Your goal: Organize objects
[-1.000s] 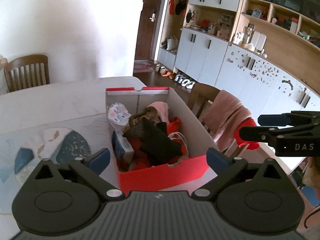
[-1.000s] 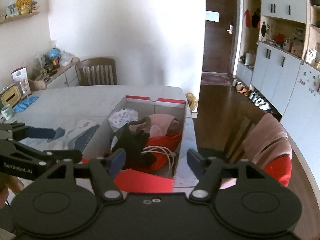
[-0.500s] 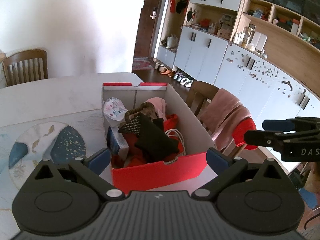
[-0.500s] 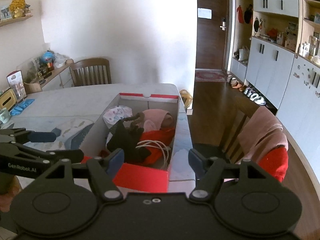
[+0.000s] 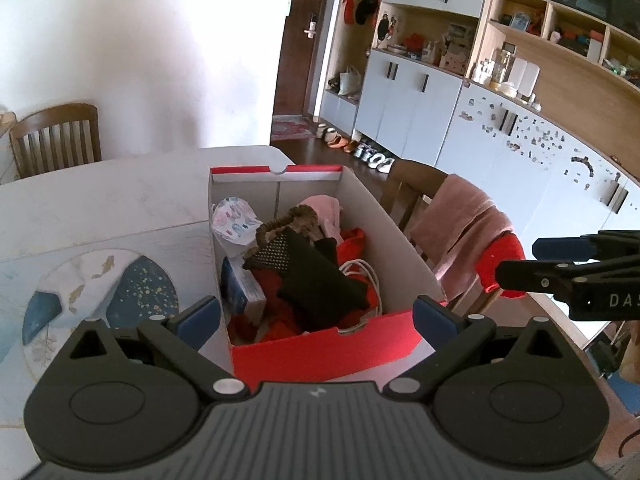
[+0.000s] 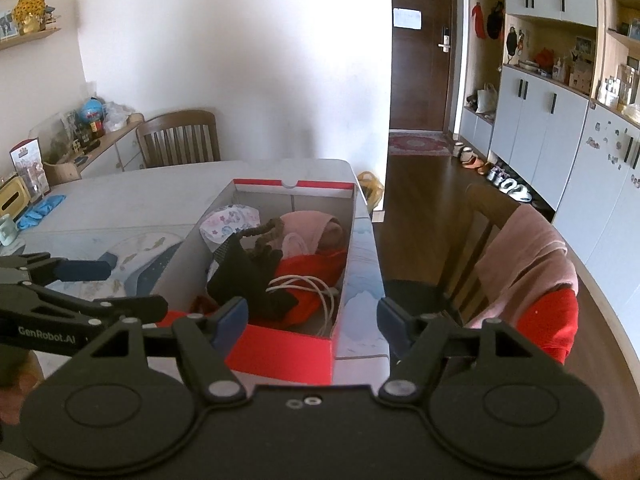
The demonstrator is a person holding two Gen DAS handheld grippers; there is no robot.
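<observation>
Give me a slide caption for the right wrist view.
Open right hand-held gripper hovers before a red box stuffed with clothes on the table.

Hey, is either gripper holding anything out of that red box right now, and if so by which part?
Nothing is held. The left gripper and right gripper are both open above the red box, fingers empty.

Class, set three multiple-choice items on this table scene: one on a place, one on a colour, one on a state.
1. Where is the black mesh pouch?
A. inside the shoebox
B. on the chair
C. on the floor

2. What colour is the shoebox's near wall?
A. blue
B. red
C. green

3. How is the right gripper?
A. shut on a cable
B. shut on the box
C. open, holding nothing

Key: 1 A, it lies on the clothes in the box; 2 B, the front panel is red; 3 C, its blue pads stand apart with nothing pressed between.
</observation>
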